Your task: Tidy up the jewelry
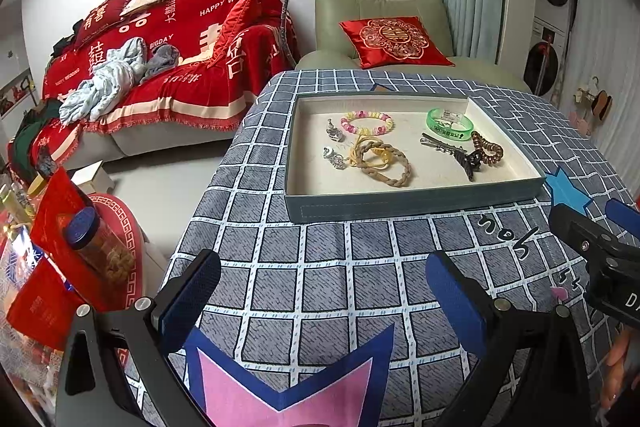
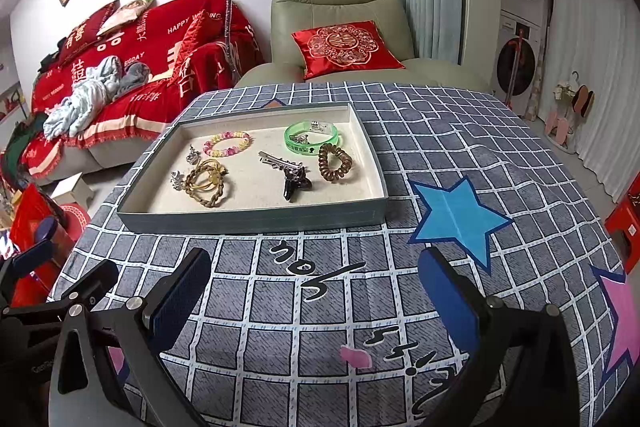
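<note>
A grey-blue tray with a cream lining sits on the checked tablecloth. In it lie a pink and yellow bead bracelet, a green bangle, a brown spiral hair tie, a braided tan hair tie, a metal clip with a dark claw clip and two silver pieces. My left gripper is open and empty, in front of the tray. My right gripper is open and empty, in front of the tray's right part.
The table has a blue star patch to the right of the tray. A green armchair stands behind the table, a red-covered sofa to the left. Red boxes and a jar stand low at the left.
</note>
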`<state>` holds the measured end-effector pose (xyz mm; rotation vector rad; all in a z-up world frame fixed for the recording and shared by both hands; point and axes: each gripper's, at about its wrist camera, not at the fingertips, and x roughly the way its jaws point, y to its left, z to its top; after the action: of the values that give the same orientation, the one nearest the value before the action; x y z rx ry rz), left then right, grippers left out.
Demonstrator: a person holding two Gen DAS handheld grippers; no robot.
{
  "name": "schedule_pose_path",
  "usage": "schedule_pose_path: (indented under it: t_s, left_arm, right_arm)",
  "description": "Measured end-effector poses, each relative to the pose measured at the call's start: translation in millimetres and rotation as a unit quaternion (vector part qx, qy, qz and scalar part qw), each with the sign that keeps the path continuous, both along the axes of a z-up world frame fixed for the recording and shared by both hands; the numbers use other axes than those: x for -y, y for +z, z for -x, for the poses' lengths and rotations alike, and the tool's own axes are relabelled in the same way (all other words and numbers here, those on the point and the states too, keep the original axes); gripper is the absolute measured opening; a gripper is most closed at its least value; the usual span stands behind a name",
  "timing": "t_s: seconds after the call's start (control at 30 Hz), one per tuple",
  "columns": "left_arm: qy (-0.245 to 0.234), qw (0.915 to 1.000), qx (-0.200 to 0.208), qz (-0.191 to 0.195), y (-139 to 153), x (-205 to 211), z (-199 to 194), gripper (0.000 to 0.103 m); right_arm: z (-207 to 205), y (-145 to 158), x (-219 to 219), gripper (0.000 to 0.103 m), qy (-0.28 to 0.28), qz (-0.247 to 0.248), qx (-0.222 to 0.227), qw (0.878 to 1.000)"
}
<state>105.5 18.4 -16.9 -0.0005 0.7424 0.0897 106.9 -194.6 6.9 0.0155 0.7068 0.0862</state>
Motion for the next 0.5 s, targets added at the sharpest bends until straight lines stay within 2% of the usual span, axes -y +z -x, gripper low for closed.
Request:
schedule_pose_path:
  t_s: [0.5]
  left_arm:
    - [0.002, 1.0, -0.004, -0.001, 0.4, -3.3, -1.3, 0.103]
  right_arm:
    - [1.9, 0.8, -1.9, 0.103, 0.002, 0.002, 0.0, 1.0]
